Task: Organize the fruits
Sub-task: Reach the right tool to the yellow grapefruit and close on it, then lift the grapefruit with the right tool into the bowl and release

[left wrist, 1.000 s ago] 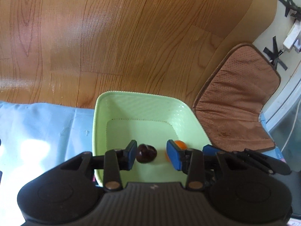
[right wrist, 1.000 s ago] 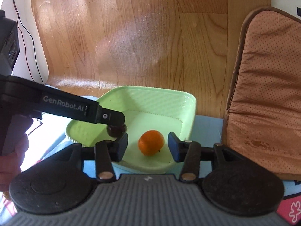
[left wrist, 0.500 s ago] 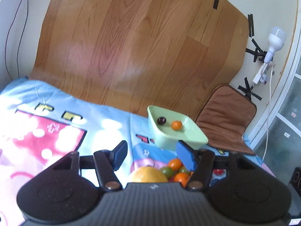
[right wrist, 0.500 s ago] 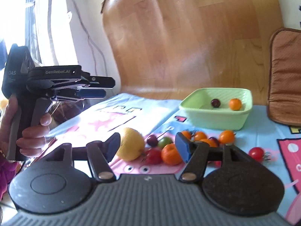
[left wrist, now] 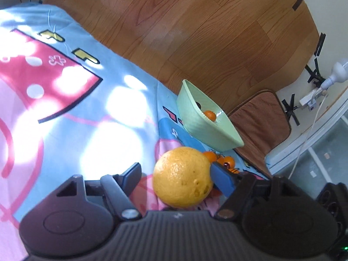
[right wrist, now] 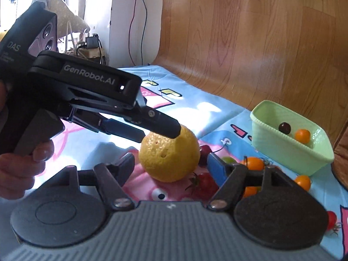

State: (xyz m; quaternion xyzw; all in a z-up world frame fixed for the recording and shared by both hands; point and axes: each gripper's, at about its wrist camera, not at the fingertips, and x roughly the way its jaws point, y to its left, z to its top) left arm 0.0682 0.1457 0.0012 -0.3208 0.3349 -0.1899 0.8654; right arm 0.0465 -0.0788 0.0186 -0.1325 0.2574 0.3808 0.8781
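A big yellow citrus fruit (left wrist: pixel 182 177) lies on the printed blanket between the fingers of my left gripper (left wrist: pixel 176 178). Its jaws are opening; the right blue pad (left wrist: pixel 221 180) is at the peel and the left pad stands clear. In the right wrist view the left gripper (right wrist: pixel 161 130) reaches over the same citrus fruit (right wrist: pixel 169 154). My right gripper (right wrist: pixel 170 167) is just behind the fruit, its jaws opening and pressing on nothing. The green basket (right wrist: pixel 291 152) holds a dark cherry (right wrist: pixel 285 127) and an orange tomato (right wrist: pixel 302 136).
Several small tomatoes (right wrist: pixel 254 163) and a red tomato (right wrist: pixel 204 181) lie beside the citrus. A brown cushion (left wrist: pixel 261 117) sits past the basket (left wrist: pixel 208 128). A wood-look sheet (left wrist: pixel 195 32) curves up behind the blanket (left wrist: pixel 65 108). A hand (right wrist: pixel 19 163) holds the left gripper.
Both grippers drew back from the basket to the fruit pile and widened their jaws. The cherry and orange tomato stayed in the basket. The left gripper now straddles the big citrus.
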